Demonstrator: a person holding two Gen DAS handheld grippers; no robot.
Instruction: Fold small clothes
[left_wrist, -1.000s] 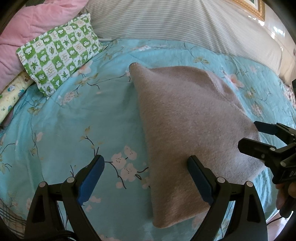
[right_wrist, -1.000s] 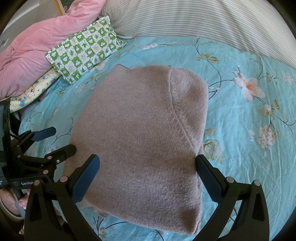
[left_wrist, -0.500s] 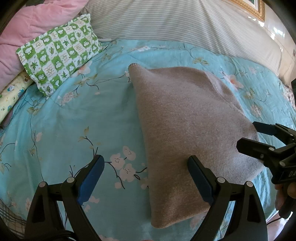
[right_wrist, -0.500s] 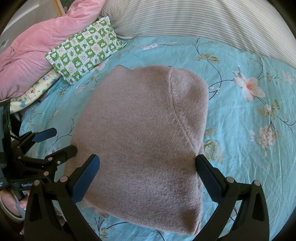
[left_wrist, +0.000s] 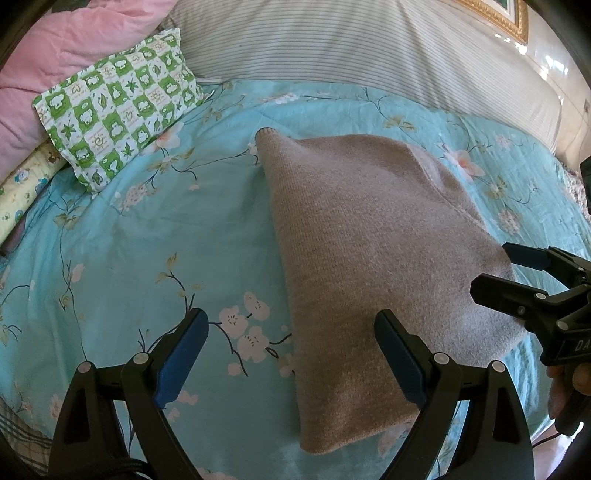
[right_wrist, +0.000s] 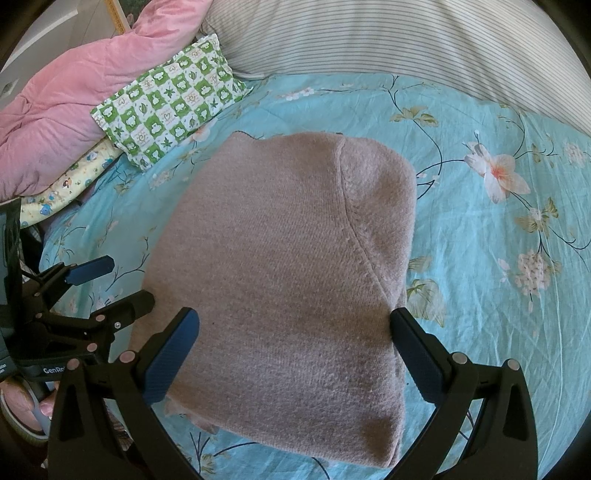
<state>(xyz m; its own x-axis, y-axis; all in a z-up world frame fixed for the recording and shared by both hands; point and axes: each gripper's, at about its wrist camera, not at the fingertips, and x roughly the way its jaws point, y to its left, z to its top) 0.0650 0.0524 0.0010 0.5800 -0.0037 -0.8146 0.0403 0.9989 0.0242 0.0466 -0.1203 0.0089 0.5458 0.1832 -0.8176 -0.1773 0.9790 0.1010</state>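
A small pinkish-beige knit sweater lies folded flat on the turquoise floral bedsheet; it fills the middle of the right wrist view. My left gripper is open and empty, its right finger over the sweater's near left edge and its left finger over bare sheet. My right gripper is open and empty, its jaws straddling the sweater's near edge. Each gripper shows in the other's view, the right one at the sweater's right side, the left one at its left side.
A green-and-white checked pillow and a pink quilt lie at the back left. A striped bolster runs along the back. A yellow printed cloth lies under the pillow. The bed's near edge is by my grippers.
Almost nothing has moved. Both grippers stay open over the sweater's near edge; the left view has shifted very slightly.
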